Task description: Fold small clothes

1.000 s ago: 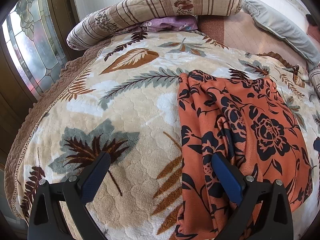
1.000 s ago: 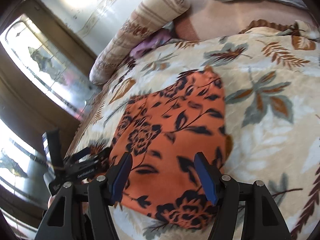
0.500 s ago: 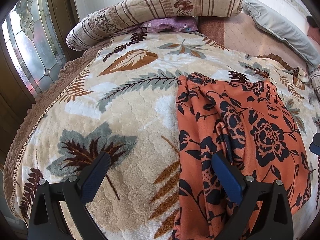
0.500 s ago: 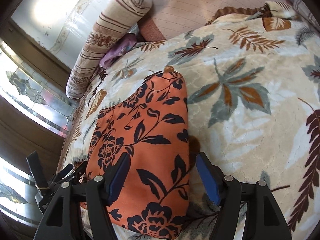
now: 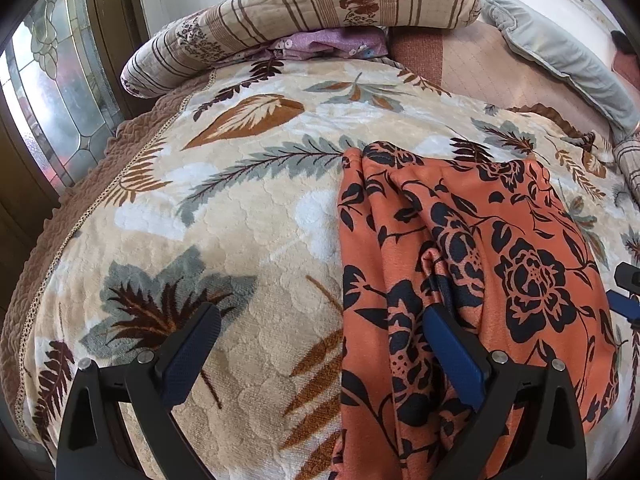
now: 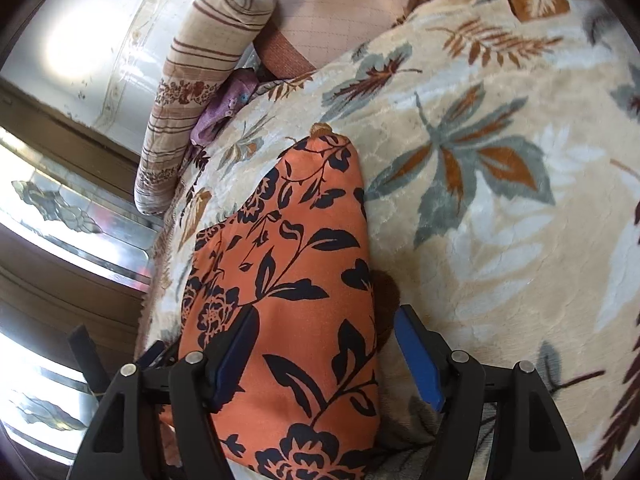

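Observation:
An orange garment with a dark floral print [image 5: 520, 240] lies folded on the leaf-patterned blanket [image 5: 240, 208], with creases running along its left side. My left gripper [image 5: 320, 312] is open and wide. Its right finger [image 5: 452, 352] hovers over the garment's left part and its left finger is over bare blanket. In the right wrist view the same garment [image 6: 288, 240] stretches away from my right gripper [image 6: 326, 314]. That gripper is open and straddles the garment's near right edge, with no pad pressing on the cloth. A blue pad of the right gripper [image 5: 624, 300] shows at the garment's right side.
A rolled striped quilt [image 5: 320, 8] and a purple cloth [image 5: 328, 44] lie at the head of the bed, with a grey pillow [image 5: 560, 56] to the right. A leaded glass window [image 5: 52, 80] stands left of the bed edge [image 5: 60, 232]. The left gripper [image 6: 152, 356] shows at the lower left.
The right gripper has rolled and sunk closer to the garment's right edge, and its jaws stand slightly wider. The left gripper has stayed put. The garment's creases have shifted a little.

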A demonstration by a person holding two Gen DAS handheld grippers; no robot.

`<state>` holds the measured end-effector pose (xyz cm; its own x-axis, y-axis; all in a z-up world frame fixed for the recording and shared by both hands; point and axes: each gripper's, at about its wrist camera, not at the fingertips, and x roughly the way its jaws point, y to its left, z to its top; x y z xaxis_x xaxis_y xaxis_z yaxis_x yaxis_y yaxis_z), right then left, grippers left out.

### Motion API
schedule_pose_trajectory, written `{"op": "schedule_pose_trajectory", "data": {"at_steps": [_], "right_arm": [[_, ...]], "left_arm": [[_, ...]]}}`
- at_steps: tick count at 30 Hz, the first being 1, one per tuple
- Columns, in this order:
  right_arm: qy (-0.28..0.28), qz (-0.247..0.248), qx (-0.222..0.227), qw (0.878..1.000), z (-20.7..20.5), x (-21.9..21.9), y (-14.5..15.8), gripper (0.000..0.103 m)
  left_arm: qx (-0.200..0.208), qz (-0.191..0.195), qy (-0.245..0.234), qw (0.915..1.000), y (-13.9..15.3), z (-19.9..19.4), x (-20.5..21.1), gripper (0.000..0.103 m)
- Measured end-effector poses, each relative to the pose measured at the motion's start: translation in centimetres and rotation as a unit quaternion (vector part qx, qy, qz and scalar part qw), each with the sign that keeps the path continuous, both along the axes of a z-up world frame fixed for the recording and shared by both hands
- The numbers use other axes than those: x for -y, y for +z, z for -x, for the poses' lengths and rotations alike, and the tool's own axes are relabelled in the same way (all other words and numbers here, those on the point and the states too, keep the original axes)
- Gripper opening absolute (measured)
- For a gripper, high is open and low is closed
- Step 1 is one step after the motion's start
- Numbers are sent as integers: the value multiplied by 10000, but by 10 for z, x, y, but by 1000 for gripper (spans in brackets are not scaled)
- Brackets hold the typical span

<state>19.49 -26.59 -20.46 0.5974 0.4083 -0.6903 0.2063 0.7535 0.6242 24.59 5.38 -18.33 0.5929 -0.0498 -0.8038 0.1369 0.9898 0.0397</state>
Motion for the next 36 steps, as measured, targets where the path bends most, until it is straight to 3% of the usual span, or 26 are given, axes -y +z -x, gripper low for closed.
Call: {"op": "schedule_pose_trajectory", "data": {"at_steps": [6,36], "right_arm": [[-30,-336,-16,9994,-2,3,-8,74],[-46,-500,-117,9987,-7,1,-25,74]], "left_arm": [[-13,31,-19,10000,0,0,0,101],[-108,104,-26,9999,-5,-5,0,101]]}}
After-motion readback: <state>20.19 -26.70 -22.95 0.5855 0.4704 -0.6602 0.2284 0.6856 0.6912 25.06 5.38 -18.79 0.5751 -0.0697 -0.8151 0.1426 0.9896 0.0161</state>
